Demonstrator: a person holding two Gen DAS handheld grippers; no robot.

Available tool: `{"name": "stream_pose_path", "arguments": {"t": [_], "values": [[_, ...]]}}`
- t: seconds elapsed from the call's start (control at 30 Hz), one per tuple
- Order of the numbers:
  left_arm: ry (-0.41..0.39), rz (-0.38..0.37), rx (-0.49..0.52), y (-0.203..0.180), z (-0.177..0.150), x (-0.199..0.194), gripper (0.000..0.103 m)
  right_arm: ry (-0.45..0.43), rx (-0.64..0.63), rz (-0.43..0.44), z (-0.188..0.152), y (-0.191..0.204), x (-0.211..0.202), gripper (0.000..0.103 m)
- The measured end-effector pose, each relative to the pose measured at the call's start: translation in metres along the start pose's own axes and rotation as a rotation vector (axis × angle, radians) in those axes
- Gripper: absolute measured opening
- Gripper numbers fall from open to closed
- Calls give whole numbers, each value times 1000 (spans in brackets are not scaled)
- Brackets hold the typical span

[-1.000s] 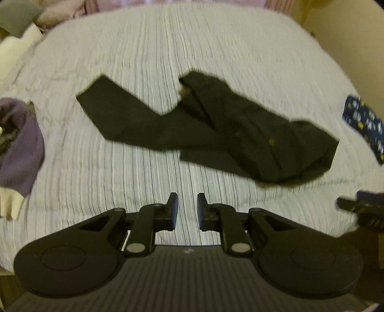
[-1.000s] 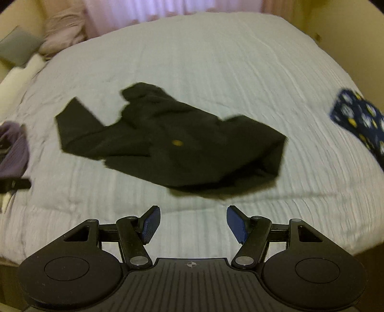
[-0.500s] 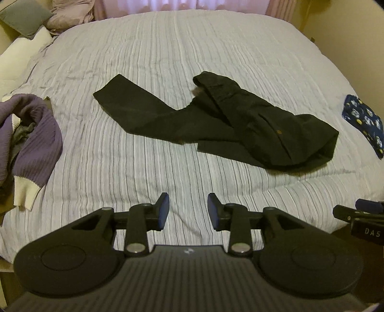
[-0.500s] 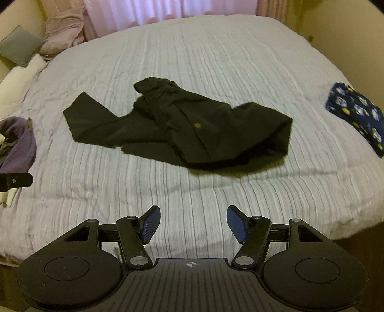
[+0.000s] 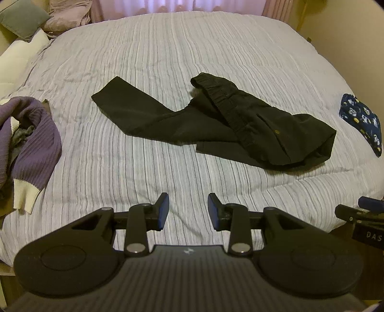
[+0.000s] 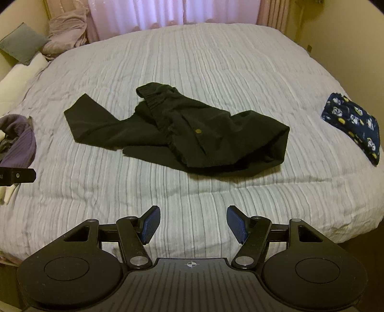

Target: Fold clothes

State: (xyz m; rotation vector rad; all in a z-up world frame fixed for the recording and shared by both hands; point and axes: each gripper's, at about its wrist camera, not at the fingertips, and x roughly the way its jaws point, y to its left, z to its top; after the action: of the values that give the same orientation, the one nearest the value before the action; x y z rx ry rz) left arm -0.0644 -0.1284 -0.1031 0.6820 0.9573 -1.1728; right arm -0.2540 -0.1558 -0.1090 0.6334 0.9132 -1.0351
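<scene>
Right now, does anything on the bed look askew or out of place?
Yes: the black trousers lie crumpled mid-bed, waistband twisted over itself, one leg splayed left, the rest bunched. A purple sweater hangs heaped at the left edge. Both grippers are open and empty.

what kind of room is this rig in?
Most likely a home bedroom: a wide bed with a striped quilt, pillows at its far left corner, and pink curtains behind it. Black trousers lie on the quilt, unfolded.
</scene>
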Motion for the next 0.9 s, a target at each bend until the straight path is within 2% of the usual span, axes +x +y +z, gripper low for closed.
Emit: {"name": "stream_pose_path", "arguments": {"t": [0.27, 0.5, 0.73, 0.9], "values": [[7, 16, -14, -40, 19, 14, 31, 5, -12, 5, 18, -39, 14, 65], [4, 38, -36, -88, 41, 28, 32, -29, -24, 33, 56, -96, 26, 65], [23, 90, -165, -111, 48, 56, 32, -74, -105, 72, 93, -156, 48, 65], [80, 130, -303, -109, 29, 77, 32, -71, -271, 62, 95, -177, 76, 65]]}}
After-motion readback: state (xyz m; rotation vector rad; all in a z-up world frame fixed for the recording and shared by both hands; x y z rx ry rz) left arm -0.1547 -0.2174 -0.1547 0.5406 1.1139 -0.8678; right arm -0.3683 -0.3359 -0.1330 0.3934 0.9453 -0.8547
